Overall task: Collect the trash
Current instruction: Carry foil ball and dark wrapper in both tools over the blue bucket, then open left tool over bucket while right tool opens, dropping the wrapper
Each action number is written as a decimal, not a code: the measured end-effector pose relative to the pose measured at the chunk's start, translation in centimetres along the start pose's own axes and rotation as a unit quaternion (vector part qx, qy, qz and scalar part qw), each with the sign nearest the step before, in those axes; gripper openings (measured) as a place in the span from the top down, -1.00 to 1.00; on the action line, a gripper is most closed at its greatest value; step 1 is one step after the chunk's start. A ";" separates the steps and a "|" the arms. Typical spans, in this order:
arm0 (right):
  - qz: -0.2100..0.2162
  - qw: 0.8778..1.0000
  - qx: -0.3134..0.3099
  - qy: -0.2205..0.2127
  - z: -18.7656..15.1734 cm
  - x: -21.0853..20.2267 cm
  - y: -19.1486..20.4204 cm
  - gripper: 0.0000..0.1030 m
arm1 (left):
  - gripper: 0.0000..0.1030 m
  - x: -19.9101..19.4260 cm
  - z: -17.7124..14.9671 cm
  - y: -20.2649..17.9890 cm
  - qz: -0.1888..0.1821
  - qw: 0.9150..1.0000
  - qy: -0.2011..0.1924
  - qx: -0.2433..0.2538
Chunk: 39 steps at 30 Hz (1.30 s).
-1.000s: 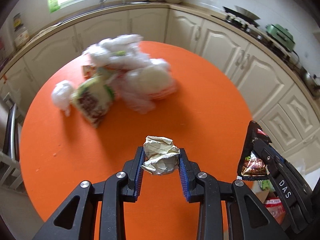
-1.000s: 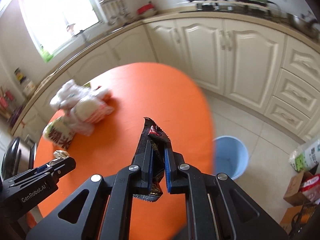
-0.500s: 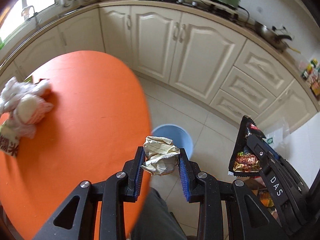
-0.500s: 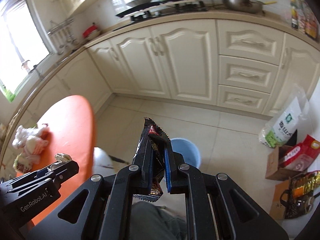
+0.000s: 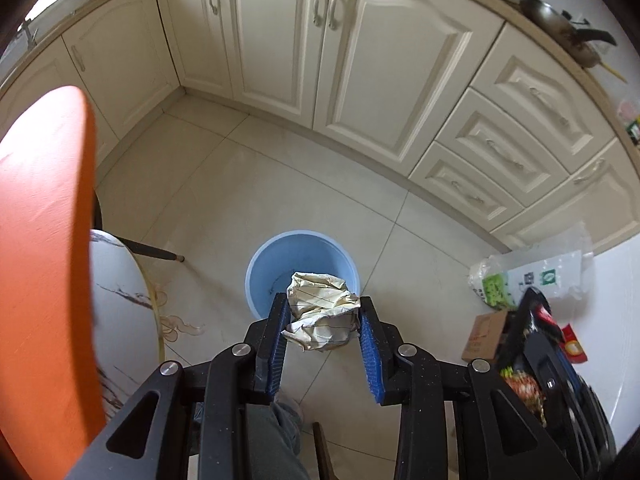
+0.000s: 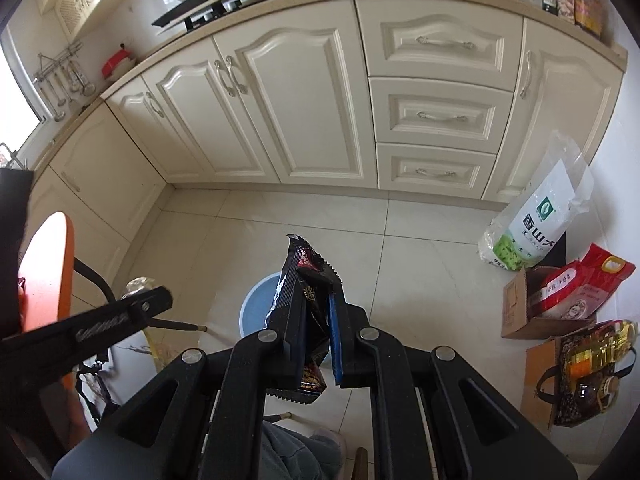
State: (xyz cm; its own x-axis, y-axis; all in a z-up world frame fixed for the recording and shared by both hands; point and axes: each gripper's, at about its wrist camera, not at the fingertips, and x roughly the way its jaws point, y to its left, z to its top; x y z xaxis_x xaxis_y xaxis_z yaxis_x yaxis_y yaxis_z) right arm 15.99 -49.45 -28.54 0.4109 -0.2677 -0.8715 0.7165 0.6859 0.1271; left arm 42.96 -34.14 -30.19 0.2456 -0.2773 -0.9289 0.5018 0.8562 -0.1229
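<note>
My left gripper [image 5: 323, 304] is shut on a crumpled ball of cream paper [image 5: 316, 300]. It points steeply down, with the ball over the near rim of a light blue bin [image 5: 280, 264] on the tiled floor. My right gripper [image 6: 316, 304] is shut on a flat black snack wrapper [image 6: 304, 264] that sticks up past its fingertips. The blue bin [image 6: 260, 300] shows just behind and left of that wrapper. In the left wrist view the right gripper [image 5: 536, 344] hangs at the far right with the wrapper [image 5: 528, 320]. The right wrist view shows the left gripper [image 6: 148, 300] at the left.
The orange table [image 5: 40, 240] edge and a white marbled stool [image 5: 120, 300] lie to the left. Cream cabinets [image 5: 360, 60] run along the back. A rice bag [image 6: 536, 224], cardboard boxes [image 6: 520, 308] and a bagged oil bottle [image 6: 592, 360] stand on the right. A person's trouser leg [image 5: 272, 440] shows below.
Both grippers have swung away from the orange table, out over the floor and lower toward the blue bin. The paper ball and the wrapper stay gripped.
</note>
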 end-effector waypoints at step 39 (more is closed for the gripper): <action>0.115 0.989 -0.016 0.097 2.6 12.2 2.7 -0.56 | -0.24 4.1 3.1 -0.5 0.063 0.996 -0.017 -0.057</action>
State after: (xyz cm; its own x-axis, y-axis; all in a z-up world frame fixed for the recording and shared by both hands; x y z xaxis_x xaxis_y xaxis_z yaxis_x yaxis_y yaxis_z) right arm 24.45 -52.62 -37.61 0.4421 0.0300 -0.8965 0.5972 0.7359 0.3191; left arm 46.28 -37.02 -32.82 0.3294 -0.1782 -0.9272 0.3689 0.9283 -0.0474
